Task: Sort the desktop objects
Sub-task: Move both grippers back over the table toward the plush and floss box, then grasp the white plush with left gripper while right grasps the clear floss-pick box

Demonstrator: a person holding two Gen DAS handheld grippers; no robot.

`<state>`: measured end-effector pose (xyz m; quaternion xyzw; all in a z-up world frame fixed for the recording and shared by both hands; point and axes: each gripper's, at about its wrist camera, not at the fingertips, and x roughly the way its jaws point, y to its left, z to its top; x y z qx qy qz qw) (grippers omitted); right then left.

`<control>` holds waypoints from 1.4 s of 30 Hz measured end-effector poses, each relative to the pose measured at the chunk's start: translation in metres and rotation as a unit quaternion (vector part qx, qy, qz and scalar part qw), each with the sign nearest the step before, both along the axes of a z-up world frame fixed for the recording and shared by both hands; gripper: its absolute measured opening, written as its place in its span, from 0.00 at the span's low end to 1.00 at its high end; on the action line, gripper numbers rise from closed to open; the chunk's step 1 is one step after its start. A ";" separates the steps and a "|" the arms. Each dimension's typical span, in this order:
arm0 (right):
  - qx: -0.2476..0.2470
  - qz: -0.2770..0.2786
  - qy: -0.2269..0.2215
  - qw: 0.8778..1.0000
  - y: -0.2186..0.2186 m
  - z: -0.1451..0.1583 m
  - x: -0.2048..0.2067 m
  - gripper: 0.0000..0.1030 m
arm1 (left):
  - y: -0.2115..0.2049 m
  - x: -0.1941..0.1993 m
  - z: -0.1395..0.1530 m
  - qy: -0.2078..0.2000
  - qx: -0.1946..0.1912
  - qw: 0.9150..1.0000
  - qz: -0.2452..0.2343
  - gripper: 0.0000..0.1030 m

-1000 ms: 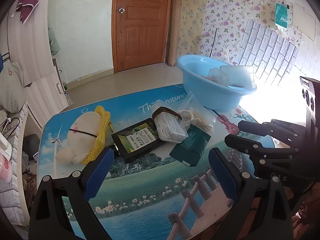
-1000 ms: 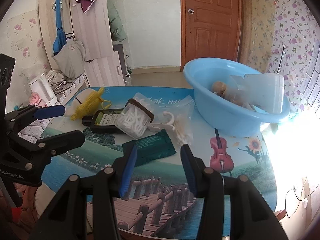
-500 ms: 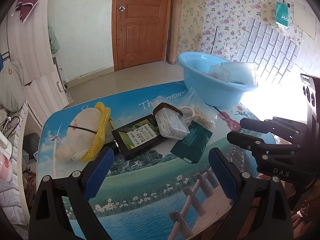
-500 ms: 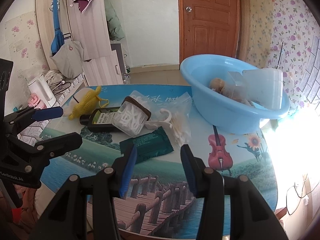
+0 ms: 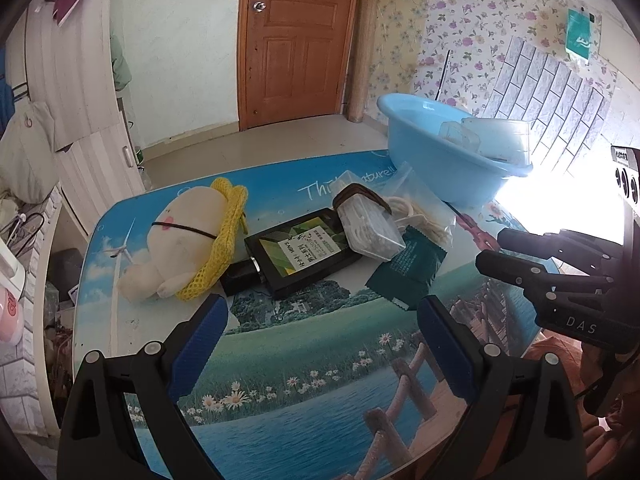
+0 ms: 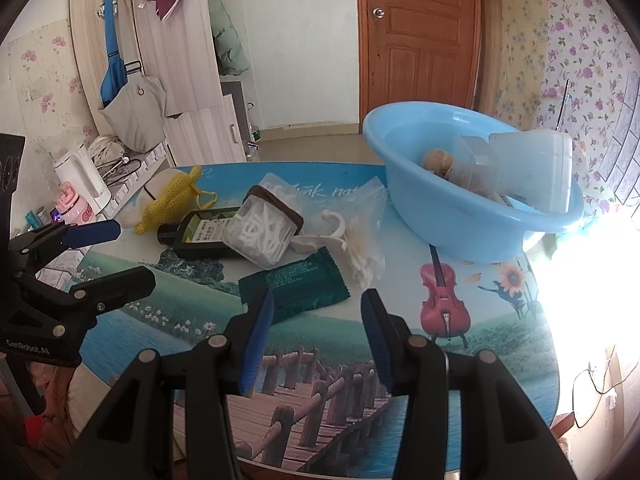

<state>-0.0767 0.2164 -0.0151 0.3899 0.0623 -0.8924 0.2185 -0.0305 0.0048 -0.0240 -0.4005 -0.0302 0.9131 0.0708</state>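
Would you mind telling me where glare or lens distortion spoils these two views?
Left wrist view: sunlight blows out the table edge right of the blue basin; the door frame bows from the fisheye. Right wrist view: the same glare whitens the right edge beside the basin; the green packet stays sharp and evenly lit.

A light-blue basin (image 6: pixel 460 216), dark-green packet (image 6: pixel 298 286), yellow-netted cream plush (image 5: pixel 184 236) and black box (image 5: pixel 300 252) lie on a landscape-printed counter (image 5: pixel 300 360).
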 end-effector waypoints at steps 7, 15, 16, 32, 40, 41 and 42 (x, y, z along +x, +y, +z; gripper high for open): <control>0.002 -0.002 -0.006 1.000 -0.001 -0.003 -0.003 0.44 | -0.017 0.002 -0.014 -0.016 0.008 1.000 0.021 0.93; 0.003 -0.003 -0.015 1.000 -0.003 -0.008 -0.006 0.44 | -0.031 0.003 -0.023 -0.023 0.012 0.999 0.039 0.93; 0.004 -0.003 -0.015 1.000 -0.003 -0.008 -0.006 0.44 | -0.033 0.003 -0.024 -0.024 0.012 0.999 0.040 0.93; 0.009 -0.002 -0.024 1.000 -0.008 -0.012 -0.010 0.44 | -0.039 0.002 -0.029 -0.030 0.017 0.998 0.048 0.93; 0.009 -0.002 -0.024 1.000 -0.010 -0.013 -0.010 0.44 | -0.038 0.002 -0.030 -0.031 0.015 0.998 0.048 0.93; 0.009 -0.001 -0.024 1.000 -0.010 -0.013 -0.010 0.44 | -0.038 0.002 -0.029 -0.030 0.014 0.998 0.047 0.93; 0.009 -0.002 -0.023 1.000 -0.010 -0.013 -0.009 0.44 | -0.037 0.003 -0.029 -0.030 0.014 0.998 0.047 0.93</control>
